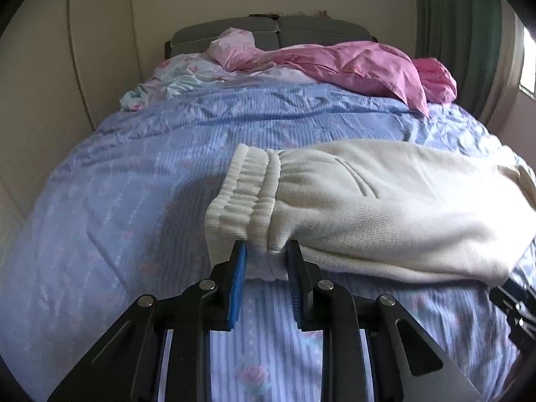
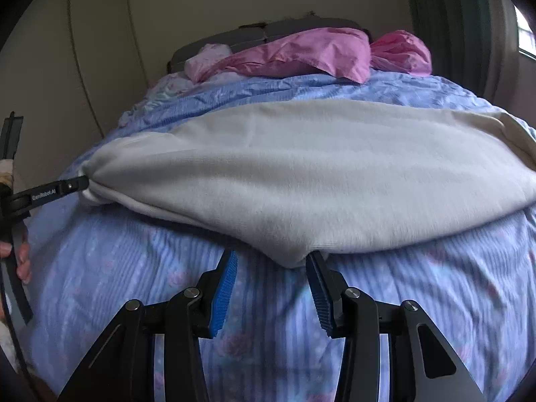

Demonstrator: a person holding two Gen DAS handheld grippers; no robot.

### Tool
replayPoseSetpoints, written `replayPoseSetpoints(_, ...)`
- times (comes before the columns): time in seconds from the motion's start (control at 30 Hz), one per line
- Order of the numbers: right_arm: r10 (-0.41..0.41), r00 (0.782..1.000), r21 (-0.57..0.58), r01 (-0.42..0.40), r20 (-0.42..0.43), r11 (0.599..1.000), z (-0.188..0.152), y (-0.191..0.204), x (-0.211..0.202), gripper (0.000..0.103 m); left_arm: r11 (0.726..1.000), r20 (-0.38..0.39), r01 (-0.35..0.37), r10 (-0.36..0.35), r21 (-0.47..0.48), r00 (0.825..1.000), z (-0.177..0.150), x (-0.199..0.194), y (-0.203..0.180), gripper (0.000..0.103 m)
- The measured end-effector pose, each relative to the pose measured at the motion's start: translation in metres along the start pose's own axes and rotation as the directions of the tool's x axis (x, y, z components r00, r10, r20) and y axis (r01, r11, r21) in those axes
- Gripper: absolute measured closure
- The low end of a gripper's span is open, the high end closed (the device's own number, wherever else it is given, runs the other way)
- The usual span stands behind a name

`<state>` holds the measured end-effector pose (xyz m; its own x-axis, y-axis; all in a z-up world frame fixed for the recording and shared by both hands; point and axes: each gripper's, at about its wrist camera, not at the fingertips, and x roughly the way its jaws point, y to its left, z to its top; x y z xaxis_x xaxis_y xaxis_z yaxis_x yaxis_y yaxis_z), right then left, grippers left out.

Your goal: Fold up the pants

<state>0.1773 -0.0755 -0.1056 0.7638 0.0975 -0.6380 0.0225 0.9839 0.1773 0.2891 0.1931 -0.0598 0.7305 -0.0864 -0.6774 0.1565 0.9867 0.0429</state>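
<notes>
Left gripper [image 1: 266,254] pinches the cream pants [image 1: 368,201] at the waistband; right gripper [image 2: 272,261] gapes.

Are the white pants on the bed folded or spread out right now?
Folded lengthwise, it seems: the white pants lie as one long band, layers stacked at the waistband. Not yet folded across.

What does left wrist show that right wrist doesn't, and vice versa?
Left wrist only: the ribbed elastic waistband of the cream knit pants, bunched between the left gripper pads, plus a slanted pocket seam.

Right wrist only: the right gripper, jaws apart, with a point of the pants' near edge between the pads but not pinched; the left gripper seen side-on, clamping the pants' left end; the person's hand on it.

Both: the blue striped floral bedspread, the crumpled pink sheet, the grey headboard.
</notes>
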Motion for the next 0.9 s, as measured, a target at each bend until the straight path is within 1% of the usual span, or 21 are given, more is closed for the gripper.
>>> replayPoseSetpoints(0.03, 0.018, 1.000, -0.004, -0.018, -0.003, 1.000, 0.001, -0.001, -0.001, 0.059, 0.999, 0.003, -0.032, 0.031, 0.022, 1.000, -0.002, -0.005, -0.002, 0.100)
replayPoseSetpoints(0.07, 0.031, 0.999, -0.016, -0.031, -0.005, 0.999, 0.001, -0.001, -0.002, 0.059, 0.993, 0.015, -0.110, 0.109, 0.050, 0.994, -0.004, -0.009, -0.002, 0.101)
replayPoseSetpoints(0.1, 0.033, 0.999, -0.027, -0.033, -0.003, 0.999, 0.000, -0.002, -0.003, 0.059, 0.981, 0.043, -0.167, 0.163, 0.097, 0.986, -0.007, -0.012, 0.000, 0.101)
replayPoseSetpoints(0.13, 0.034, 0.999, -0.041, -0.034, 0.000, 0.999, -0.001, -0.001, -0.003, 0.059, 0.976, 0.070, -0.175, 0.167, 0.132, 0.983, -0.012, -0.016, 0.002, 0.101)
replayPoseSetpoints(0.17, 0.028, 1.000, -0.062, -0.028, -0.003, 0.998, -0.001, 0.001, -0.001, 0.059, 0.976, 0.071, -0.166, 0.157, 0.142, 0.985, -0.015, -0.018, 0.003, 0.101)
replayPoseSetpoints(0.2, 0.017, 1.000, -0.083, -0.017, -0.006, 0.996, -0.002, 0.004, 0.002, 0.059, 0.975, 0.047, -0.157, 0.151, 0.159, 0.987, -0.019, -0.018, 0.004, 0.100)
replayPoseSetpoints(0.23, 0.014, 1.000, -0.093, -0.014, -0.006, 0.996, -0.003, 0.006, 0.003, 0.059, 0.974, 0.042, -0.154, 0.149, 0.167, 0.988, -0.021, -0.019, 0.006, 0.099)
replayPoseSetpoints(0.3, 0.009, 1.000, -0.098, -0.010, -0.008, 0.995, -0.003, 0.006, 0.004, 0.059, 0.981, 0.058, -0.132, 0.124, 0.143, 0.991, -0.022, -0.024, 0.010, 0.090)
replayPoseSetpoints(0.33, 0.004, 1.000, -0.101, -0.005, -0.008, 0.995, -0.003, 0.006, 0.005, 0.059, 0.988, 0.060, -0.099, 0.092, 0.118, 0.994, -0.021, -0.026, 0.012, 0.074)
replayPoseSetpoints(0.37, -0.005, 1.000, -0.106, 0.004, -0.014, 0.994, -0.002, 0.008, 0.006, 0.059, 0.995, 0.075, -0.045, 0.038, 0.086, 0.996, -0.018, -0.027, 0.014, 0.059)
replayPoseSetpoints(0.43, -0.018, 1.000, -0.110, 0.016, -0.022, 0.994, -0.001, 0.010, 0.007, 0.059, 0.999, 0.095, -0.011, 0.006, 0.052, 0.995, -0.012, -0.026, 0.014, 0.047)
replayPoseSetpoints(0.5, -0.026, 0.999, -0.109, 0.023, -0.027, 0.994, 0.000, 0.012, 0.008, 0.059, 0.999, 0.091, 0.032, -0.032, 0.003, 0.995, -0.005, -0.015, 0.016, 0.045)
replayPoseSetpoints(0.53, -0.026, 0.999, -0.102, 0.023, -0.032, 0.995, 0.001, 0.011, 0.008, 0.059, 0.999, 0.076, 0.047, -0.044, -0.027, 0.996, -0.003, -0.006, 0.018, 0.045)
replayPoseSetpoints(0.6, -0.034, 0.999, -0.097, 0.030, -0.040, 0.995, 0.004, 0.011, 0.010, 0.059, 0.990, 0.028, 0.099, -0.096, -0.096, 0.995, -0.001, 0.016, 0.020, 0.045)
replayPoseSetpoints(0.67, -0.051, 0.998, -0.103, 0.046, -0.046, 0.994, 0.008, 0.014, 0.012, 0.059, 0.980, -0.004, 0.116, -0.119, -0.161, 0.993, -0.004, 0.033, 0.024, 0.045)
replayPoseSetpoints(0.7, -0.059, 0.997, -0.108, 0.054, -0.048, 0.993, 0.009, 0.016, 0.013, 0.059, 0.971, -0.006, 0.132, -0.136, -0.200, 0.991, -0.008, 0.038, 0.026, 0.046)
replayPoseSetpoints(0.73, -0.066, 0.997, -0.113, 0.060, -0.049, 0.992, 0.010, 0.017, 0.014, 0.059, 0.962, -0.002, 0.147, -0.152, -0.232, 0.988, -0.011, 0.040, 0.028, 0.054)
replayPoseSetpoints(0.77, -0.073, 0.996, -0.122, 0.066, -0.053, 0.990, 0.011, 0.018, 0.016, 0.059, 0.957, -0.003, 0.152, -0.158, -0.249, 0.987, -0.014, 0.039, 0.028, 0.078)
replayPoseSetpoints(0.8, -0.075, 0.996, -0.126, 0.067, -0.056, 0.990, 0.011, 0.019, 0.016, 0.059, 0.956, -0.009, 0.147, -0.154, -0.254, 0.988, -0.014, 0.038, 0.027, 0.082)
replayPoseSetpoints(0.87, -0.082, 0.994, -0.134, 0.073, -0.065, 0.988, 0.010, 0.018, 0.018, 0.067, 0.971, -0.013, 0.105, -0.111, -0.215, 0.994, -0.010, 0.032, 0.020, 0.085)
replayPoseSetpoints(0.9, -0.088, 0.994, -0.136, 0.078, -0.067, 0.988, 0.010, 0.017, 0.018, 0.074, 0.978, -0.015, 0.084, -0.088, -0.189, 0.996, -0.008, 0.030, 0.016, 0.093)
